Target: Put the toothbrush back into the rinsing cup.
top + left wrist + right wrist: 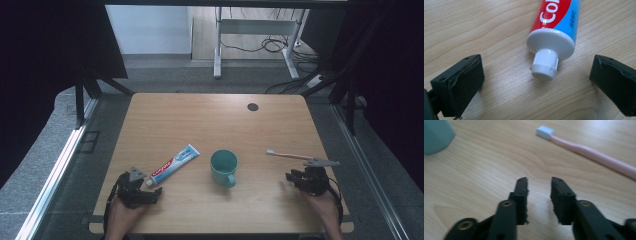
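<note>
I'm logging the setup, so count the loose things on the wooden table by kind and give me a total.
Toothpaste tube: 1
Teal mug: 1
Pink toothbrush: 1
Total: 3

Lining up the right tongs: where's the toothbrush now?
In the high view the pink toothbrush lies flat at the table's right side, right of the teal cup, just beyond the right tongs, untouched.
</note>
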`<state>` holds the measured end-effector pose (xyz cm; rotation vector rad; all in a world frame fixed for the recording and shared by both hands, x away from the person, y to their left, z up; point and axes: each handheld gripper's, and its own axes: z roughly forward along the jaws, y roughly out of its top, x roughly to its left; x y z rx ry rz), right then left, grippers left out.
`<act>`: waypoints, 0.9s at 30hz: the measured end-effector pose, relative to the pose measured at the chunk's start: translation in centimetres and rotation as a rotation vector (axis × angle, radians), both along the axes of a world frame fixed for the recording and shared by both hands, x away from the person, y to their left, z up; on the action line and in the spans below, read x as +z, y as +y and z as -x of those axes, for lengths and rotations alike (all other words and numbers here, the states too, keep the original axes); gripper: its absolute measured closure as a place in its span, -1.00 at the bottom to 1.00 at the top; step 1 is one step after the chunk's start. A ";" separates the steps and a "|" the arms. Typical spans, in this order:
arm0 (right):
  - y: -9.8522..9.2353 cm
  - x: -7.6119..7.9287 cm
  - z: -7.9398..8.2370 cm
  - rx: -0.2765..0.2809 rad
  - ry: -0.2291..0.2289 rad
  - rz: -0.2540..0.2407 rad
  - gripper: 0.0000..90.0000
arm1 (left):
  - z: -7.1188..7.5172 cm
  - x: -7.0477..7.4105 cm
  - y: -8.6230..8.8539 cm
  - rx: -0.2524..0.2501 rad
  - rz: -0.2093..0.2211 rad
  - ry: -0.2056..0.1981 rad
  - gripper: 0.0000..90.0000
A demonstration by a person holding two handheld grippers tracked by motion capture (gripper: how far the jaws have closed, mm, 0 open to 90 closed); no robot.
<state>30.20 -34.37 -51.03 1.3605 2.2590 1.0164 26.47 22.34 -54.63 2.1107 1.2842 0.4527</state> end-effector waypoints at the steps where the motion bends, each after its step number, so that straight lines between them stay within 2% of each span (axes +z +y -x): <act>1: -0.2 0.1 -0.2 -0.004 0.000 0.002 0.67 | 0.0 0.0 0.0 0.000 0.000 0.000 -1.00; 8: -1.2 0.6 -2.0 -0.039 0.014 -0.014 0.96 | 0.0 0.0 0.0 0.002 -0.001 0.000 -1.00; 13: -2.0 0.8 -3.6 -0.082 0.043 -0.026 0.97 | 0.0 0.0 0.0 0.002 0.000 0.000 -1.00; 18: -2.8 1.0 -5.0 -0.118 0.060 -0.018 0.97 | 0.0 0.0 0.0 0.001 -0.002 0.001 -1.00; 27: -4.2 1.4 -7.4 -0.183 0.057 0.029 0.97 | 0.0 0.0 0.0 0.004 0.002 0.001 -1.00</act>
